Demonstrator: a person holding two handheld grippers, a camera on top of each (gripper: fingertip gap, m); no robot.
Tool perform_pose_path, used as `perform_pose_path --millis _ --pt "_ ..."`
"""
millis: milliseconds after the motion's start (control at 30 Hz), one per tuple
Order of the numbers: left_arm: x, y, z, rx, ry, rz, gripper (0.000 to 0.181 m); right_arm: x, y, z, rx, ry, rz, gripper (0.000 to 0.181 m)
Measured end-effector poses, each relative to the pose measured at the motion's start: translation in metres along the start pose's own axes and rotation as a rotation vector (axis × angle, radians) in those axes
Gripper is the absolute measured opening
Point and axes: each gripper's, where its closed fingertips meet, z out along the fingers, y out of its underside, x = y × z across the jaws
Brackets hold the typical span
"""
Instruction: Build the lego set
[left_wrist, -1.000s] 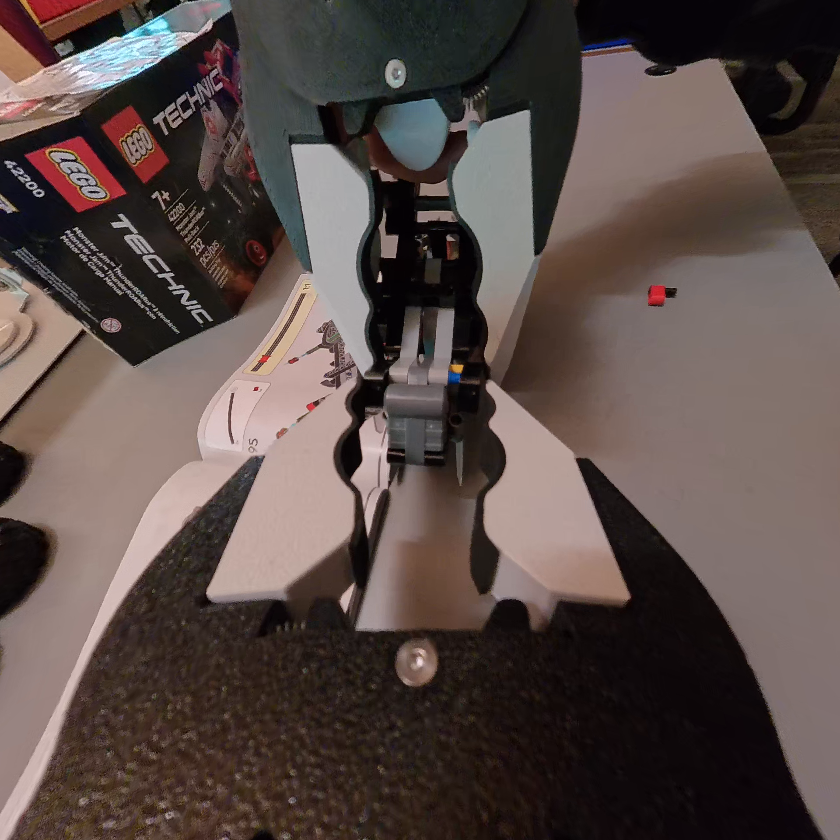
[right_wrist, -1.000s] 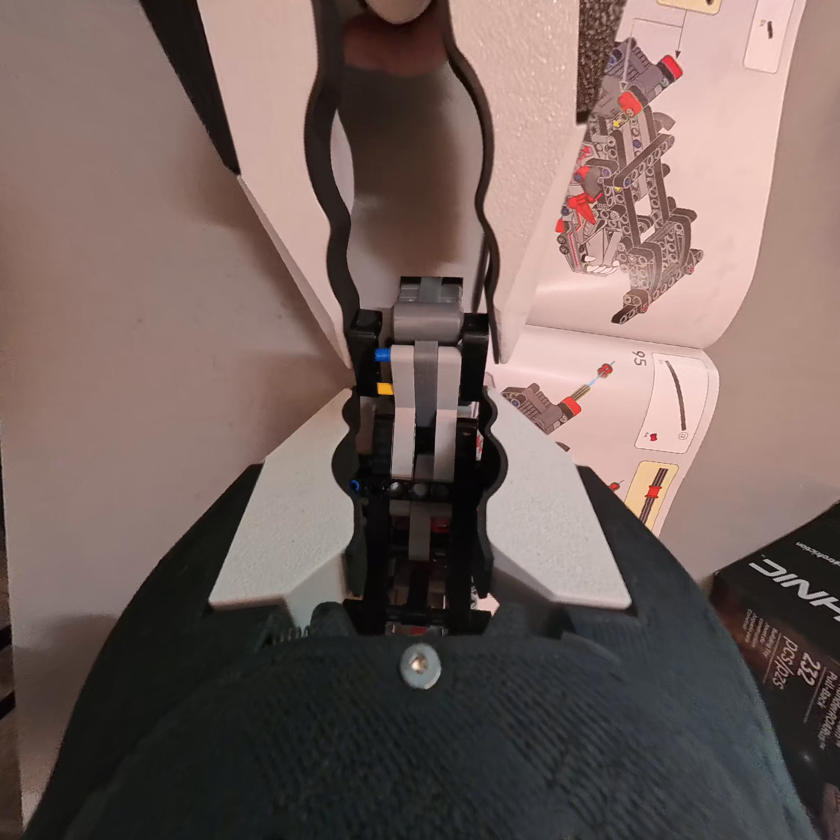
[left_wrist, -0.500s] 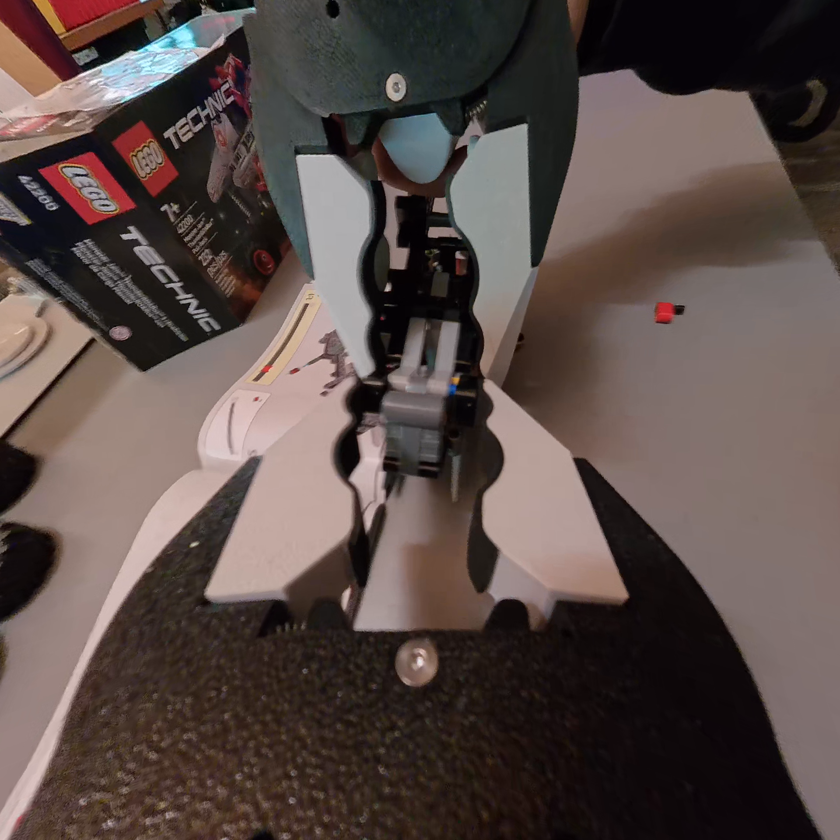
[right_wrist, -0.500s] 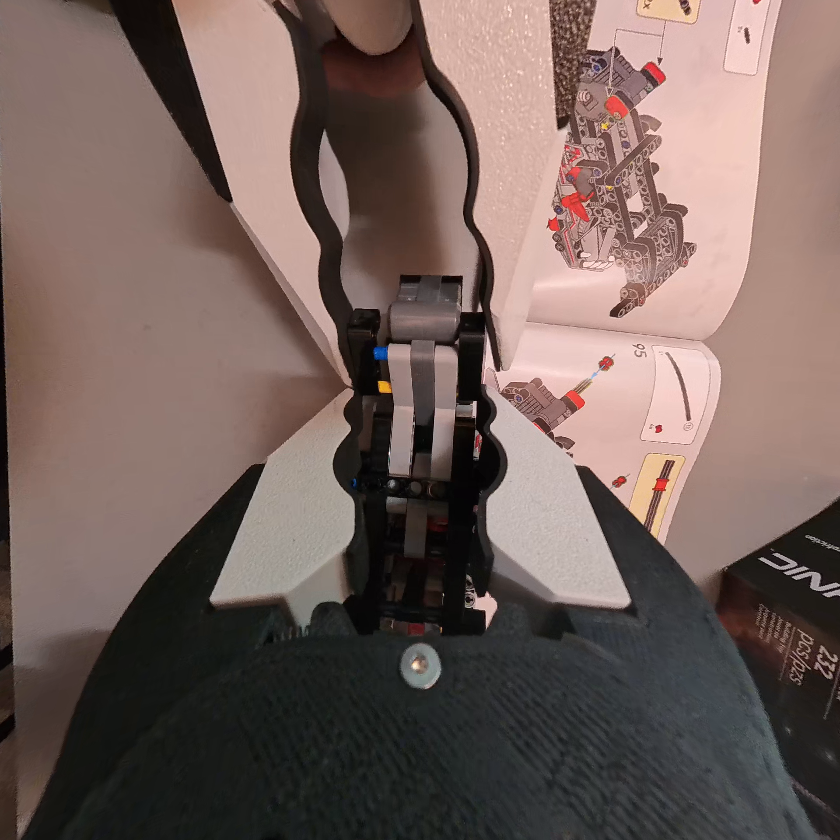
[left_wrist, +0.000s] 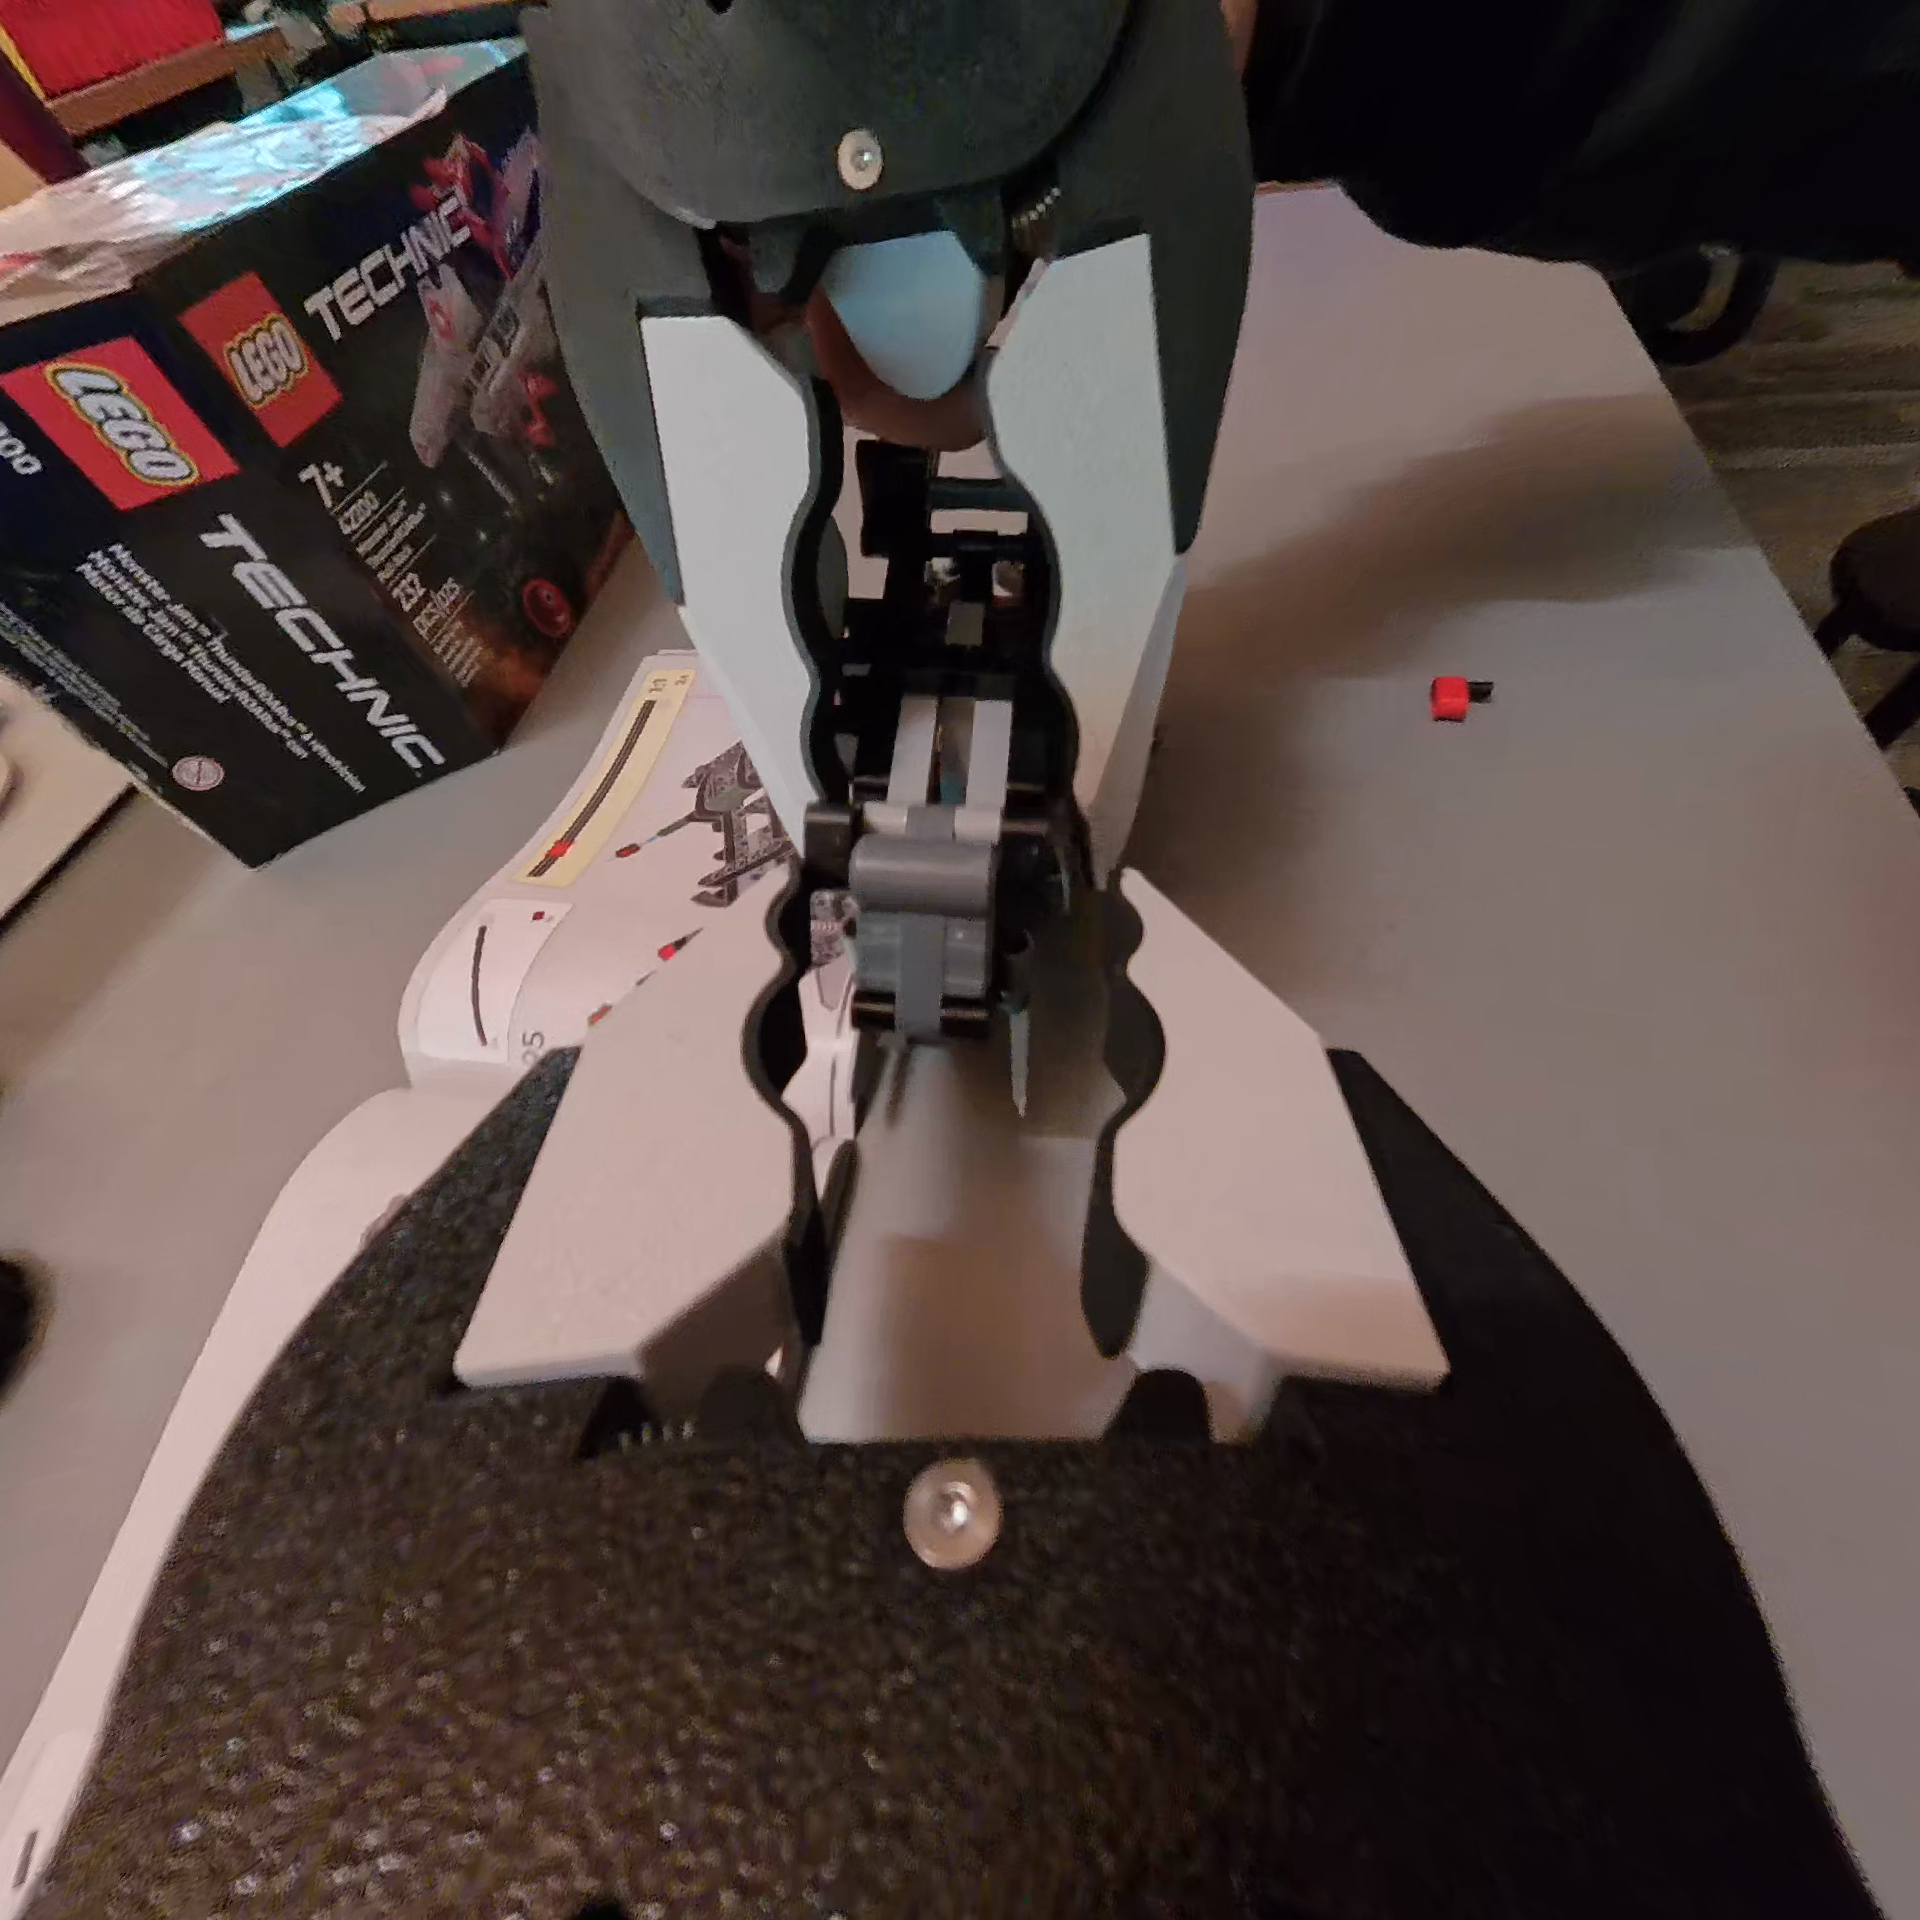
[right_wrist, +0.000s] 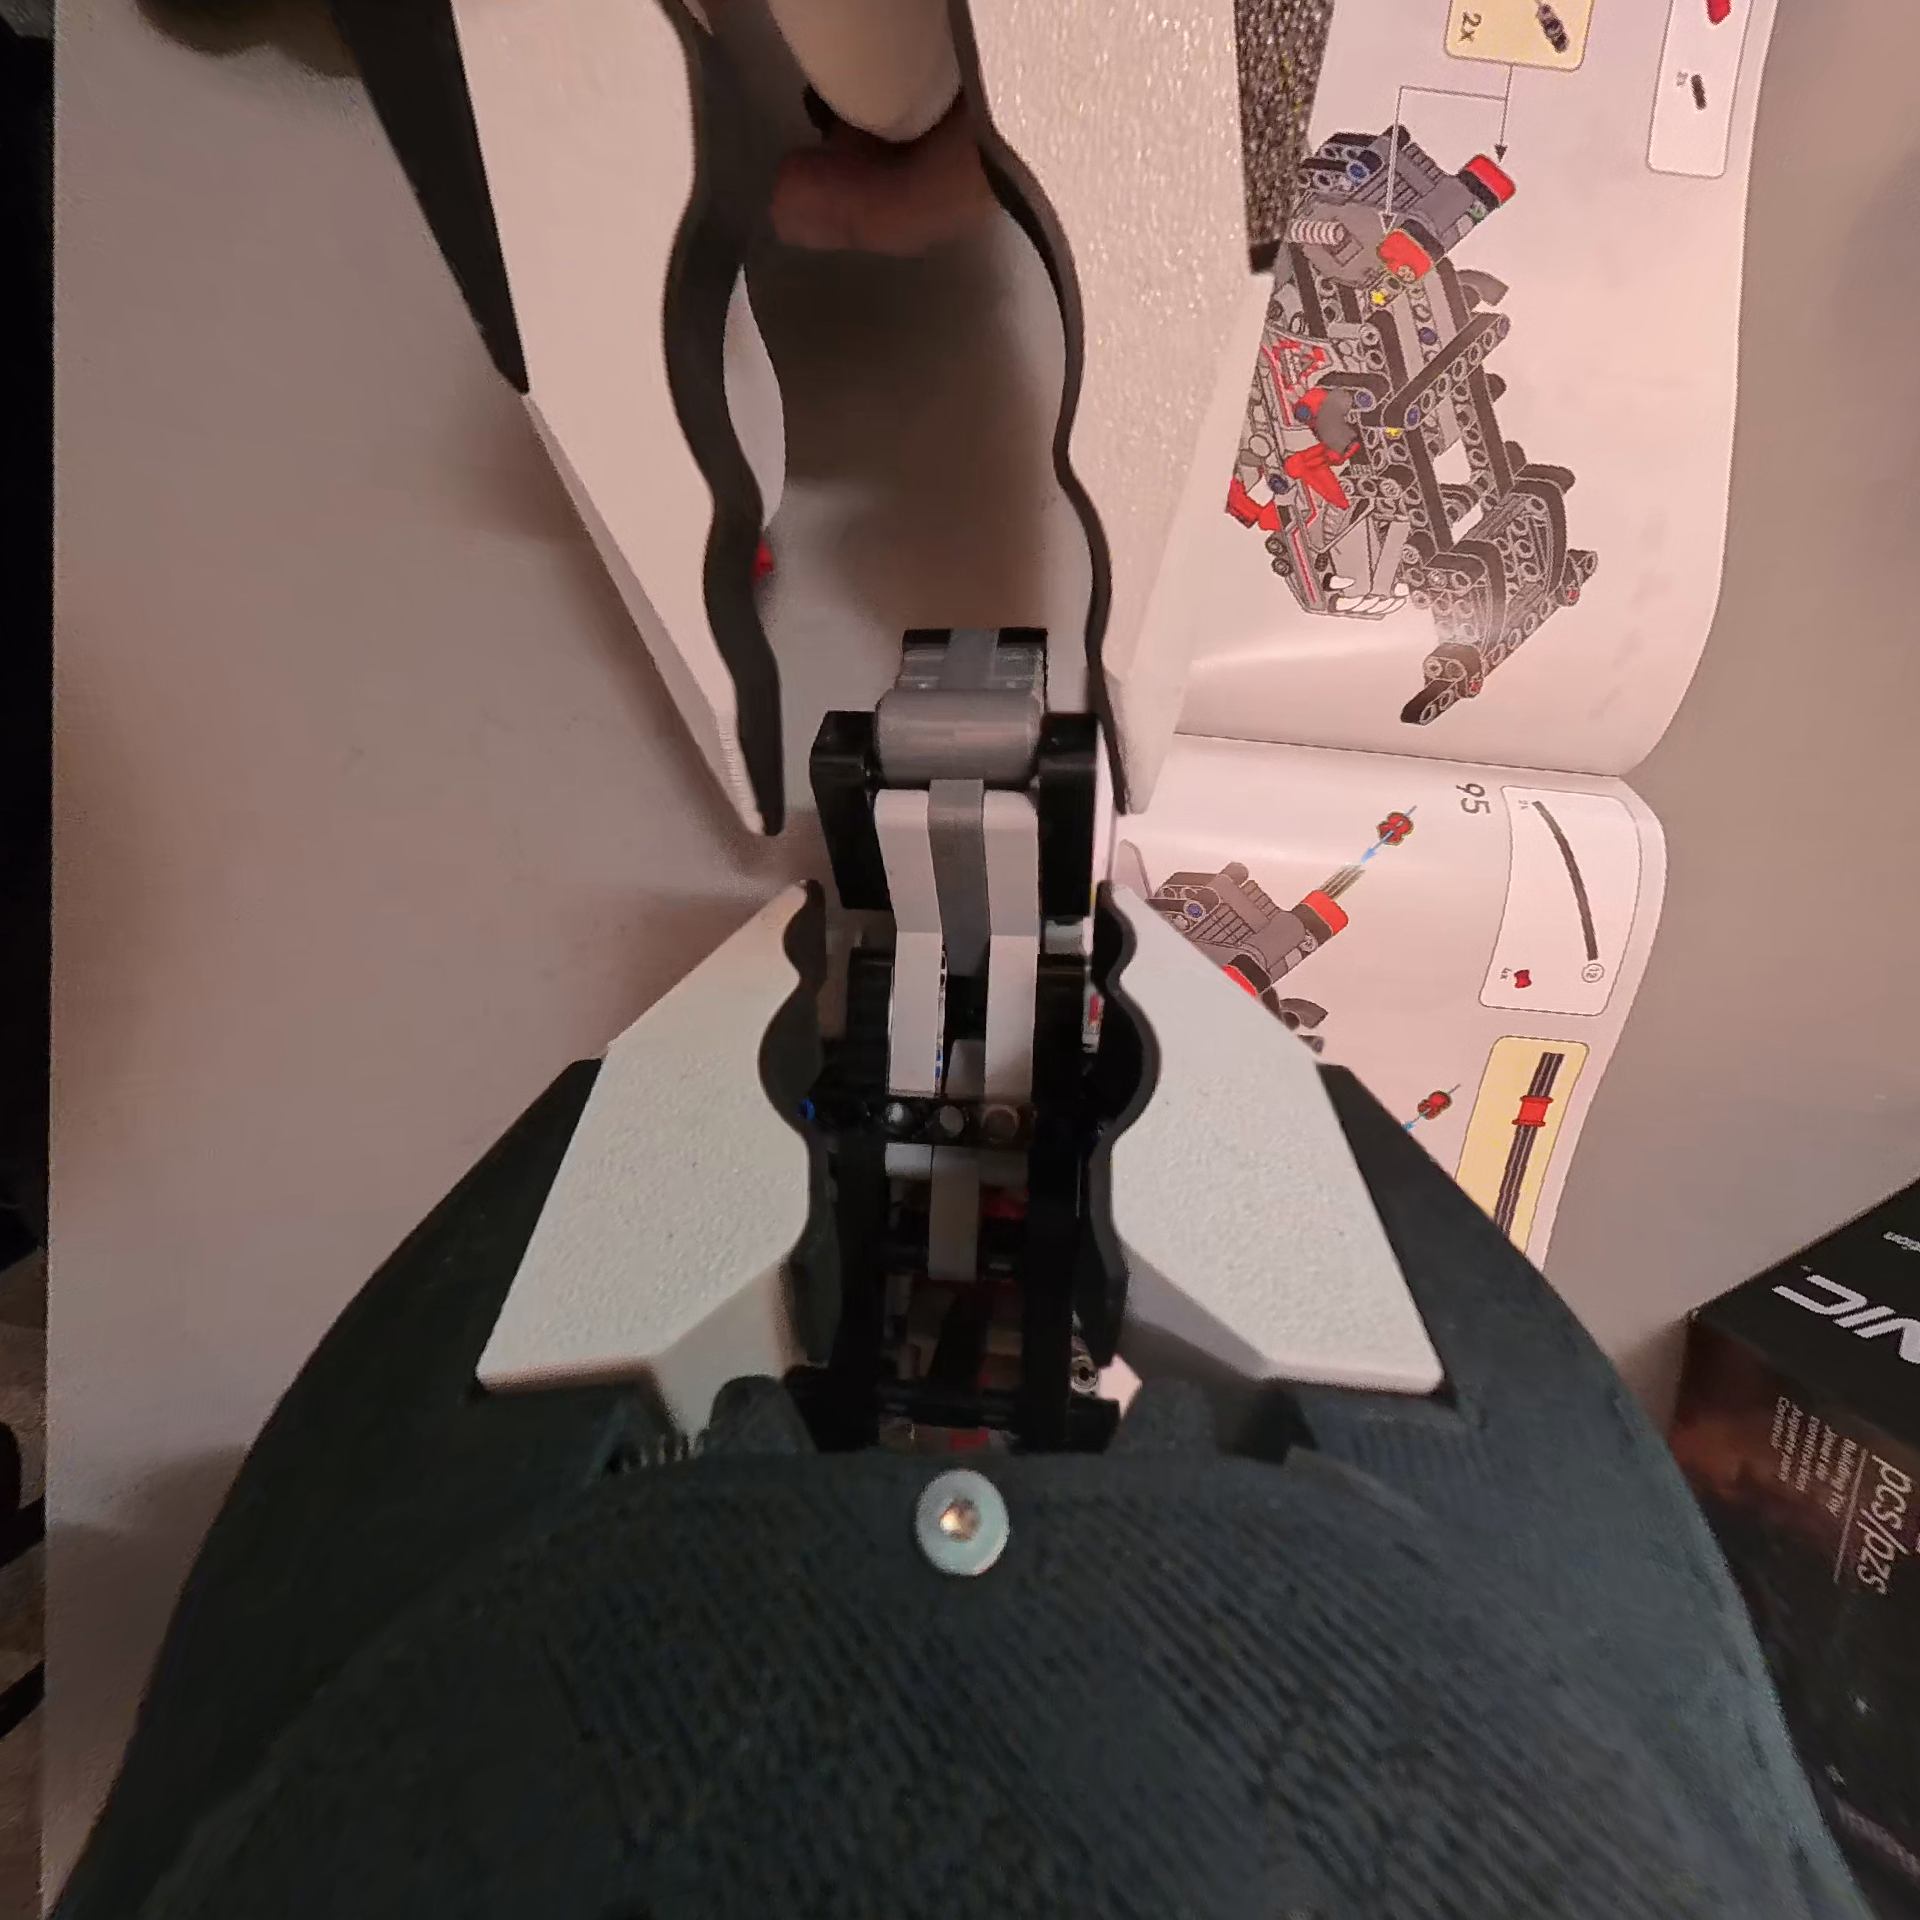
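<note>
Fingers of the left gripper (left_wrist: 940, 914) stand released around the lego model's (left_wrist: 920, 914) grey end, beside the manual (left_wrist: 582, 935) on the desk (left_wrist: 1558, 935). Right wrist view: the right gripper (right_wrist: 956, 904) grips the model (right_wrist: 956, 935), left of the manual (right_wrist: 1558, 831).

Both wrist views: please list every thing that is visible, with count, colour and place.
Lego model: one, black and grey, held between both grippers above the table.
Instruction booklet: one, white, open on the table under the model.
Lego box: one, black with red logos, on the table beyond the booklet.
Small red piece: one, red, loose on the table, apart from the rest.
Table: one, light grey.
Left hand-held gripper: one, black with white fingers, barely open, its tips beside the model's grey end.
Right hand-held gripper: one, dark with white fingers, shut on the model.
</note>
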Motion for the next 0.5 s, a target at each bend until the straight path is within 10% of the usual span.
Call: perform_pose_path --millis 500 --pt "-0.008 -0.002 0.001 0.013 -0.068 0.021 0.026 0.003 -0.012 -0.004 0.070 0.084 -0.059 0.050"
